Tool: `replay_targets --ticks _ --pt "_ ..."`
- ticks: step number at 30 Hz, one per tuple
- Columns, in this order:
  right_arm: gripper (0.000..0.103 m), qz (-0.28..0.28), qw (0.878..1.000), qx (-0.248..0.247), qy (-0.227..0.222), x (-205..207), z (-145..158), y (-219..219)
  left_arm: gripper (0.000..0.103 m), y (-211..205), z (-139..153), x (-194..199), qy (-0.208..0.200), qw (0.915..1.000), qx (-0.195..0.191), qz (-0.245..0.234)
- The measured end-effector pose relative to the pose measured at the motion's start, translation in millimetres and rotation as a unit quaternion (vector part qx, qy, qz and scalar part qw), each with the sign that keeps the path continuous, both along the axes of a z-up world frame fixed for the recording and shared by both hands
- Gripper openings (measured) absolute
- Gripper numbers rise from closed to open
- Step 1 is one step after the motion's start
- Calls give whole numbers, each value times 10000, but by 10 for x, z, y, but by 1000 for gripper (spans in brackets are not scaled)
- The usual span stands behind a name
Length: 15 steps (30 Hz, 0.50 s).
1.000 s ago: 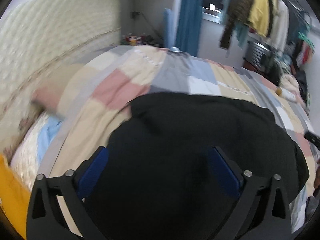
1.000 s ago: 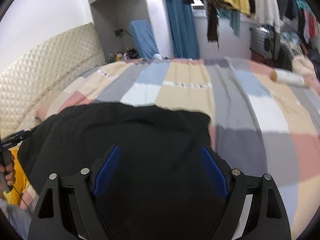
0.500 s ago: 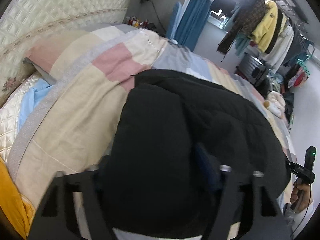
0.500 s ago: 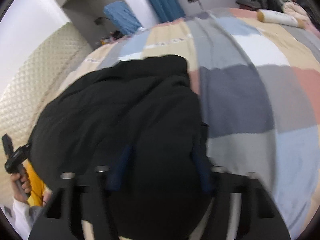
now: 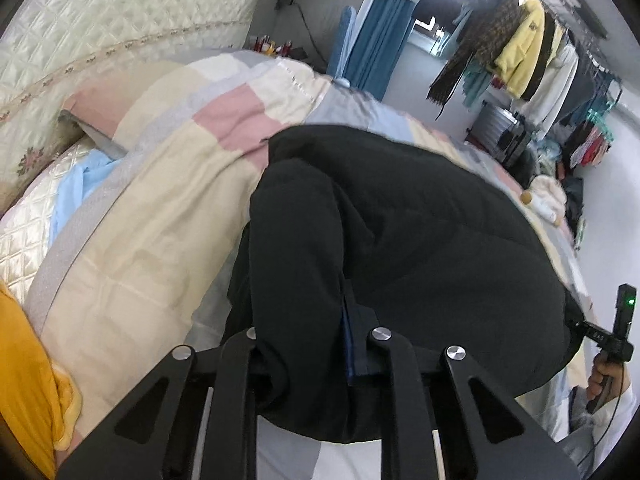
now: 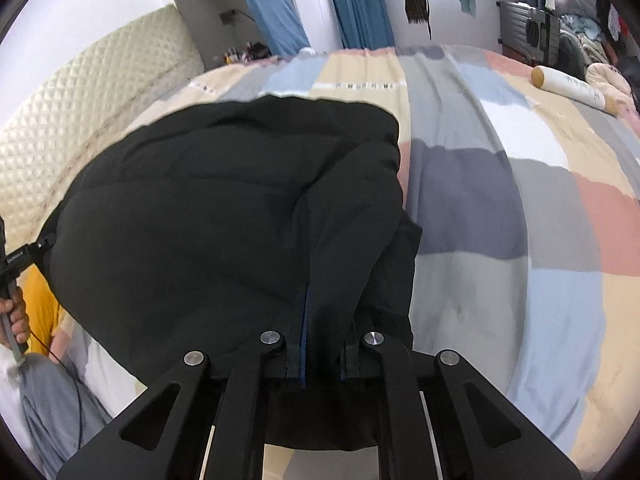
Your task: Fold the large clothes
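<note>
A large black padded garment (image 5: 420, 232) lies on the patchwork bed cover (image 5: 152, 240). My left gripper (image 5: 308, 344) is shut on a bunched fold at the garment's near left edge, with cloth draped over the fingers. In the right wrist view the same black garment (image 6: 208, 216) fills the left and middle. My right gripper (image 6: 324, 340) is shut on a fold at its near right edge; a blue pad (image 6: 306, 332) shows beside the pinched cloth.
A quilted cream headboard (image 5: 120, 20) stands at the left. A pillow (image 5: 108, 100) lies under the cover. A white roll (image 6: 568, 86) rests at the bed's far right. Clothes hang on a rack (image 5: 532, 52) beyond the bed. Yellow cloth (image 5: 24, 380) is near left.
Both grippers went from open above the garment to shut on its near edge. Folds of black cloth have bunched up between the fingers.
</note>
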State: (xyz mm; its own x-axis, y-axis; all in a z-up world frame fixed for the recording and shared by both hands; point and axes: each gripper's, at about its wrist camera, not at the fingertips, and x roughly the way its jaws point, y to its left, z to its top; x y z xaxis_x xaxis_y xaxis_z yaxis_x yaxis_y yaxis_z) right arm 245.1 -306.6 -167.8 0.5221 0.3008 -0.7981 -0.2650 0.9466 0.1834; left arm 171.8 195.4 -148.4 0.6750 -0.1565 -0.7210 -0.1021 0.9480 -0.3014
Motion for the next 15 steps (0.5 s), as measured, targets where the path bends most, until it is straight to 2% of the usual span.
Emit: replay_targets --ticks 6,9,15 --pt "10 121 9991 -298 260 -2 -171 125 20 -60 -190 23 482 9988 124 -10" --pt "12 118 9989 -293 348 16 -225 123 23 -81 -277 45 665 9977 147 -31" --pt "16 -84 9995 55 305 8 -167 19 26 -182 -188 6 505 9973 519 -91"
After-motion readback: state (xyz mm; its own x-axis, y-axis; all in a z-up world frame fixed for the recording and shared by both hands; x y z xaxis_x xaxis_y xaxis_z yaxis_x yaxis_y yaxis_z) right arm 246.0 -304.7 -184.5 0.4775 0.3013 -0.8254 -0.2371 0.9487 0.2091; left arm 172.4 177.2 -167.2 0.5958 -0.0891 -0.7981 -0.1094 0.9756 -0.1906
